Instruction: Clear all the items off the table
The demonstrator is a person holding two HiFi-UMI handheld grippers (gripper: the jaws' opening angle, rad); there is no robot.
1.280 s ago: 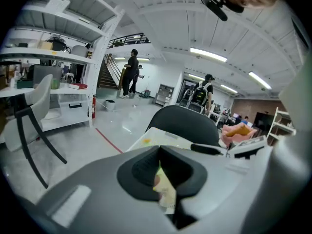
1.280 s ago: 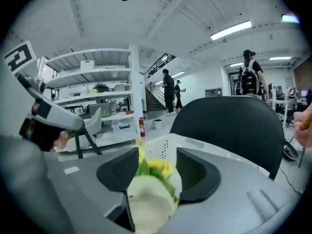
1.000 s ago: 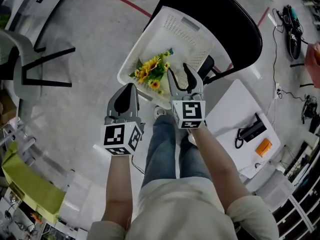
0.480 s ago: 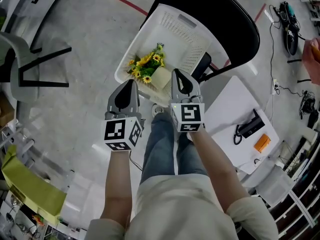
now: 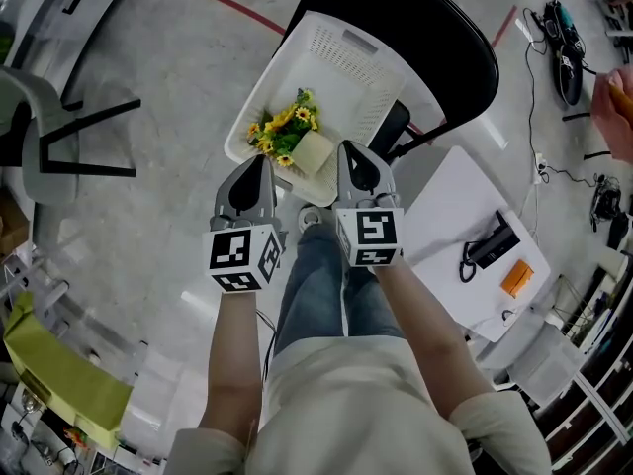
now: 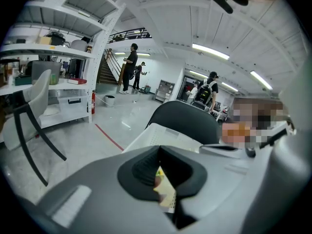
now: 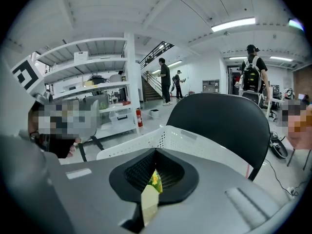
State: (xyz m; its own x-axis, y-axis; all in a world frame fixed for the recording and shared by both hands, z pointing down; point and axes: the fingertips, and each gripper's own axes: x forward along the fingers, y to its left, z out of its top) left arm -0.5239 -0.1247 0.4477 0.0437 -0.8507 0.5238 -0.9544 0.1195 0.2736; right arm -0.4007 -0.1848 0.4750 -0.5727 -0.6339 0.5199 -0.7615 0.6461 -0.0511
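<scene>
Sunflowers [image 5: 280, 135] lie in the white basket [image 5: 341, 57], at its near corner, with their pale wrap [image 5: 313, 152] beside them and turned toward me. That basket sits on the seat of the black chair [image 5: 435, 38].

Just short of the basket's near rim I hold my right claw [image 5: 351, 154] with its jaws closed on nothing; through the slit between them I see only a sliver of the bouquet [image 7: 155, 180] lying beyond. My left claw [image 5: 259, 166] hangs beside the right one, on the near side of the basket's left corner, also closed and empty.

Right of the basket and nearer to me stands the white table [image 5: 445, 216]. A black device [image 5: 485, 250] with a cord and a small orange item [image 5: 518, 279] lie on it, well apart from the basket.

As I judge it, the flowers are done with and the step in hand is going to the table for the next piece. That calls for swinging a claw away from the basket to the right, opening its jaws, and coming down over the black device or the orange item. The trailing cord might drag.
</scene>
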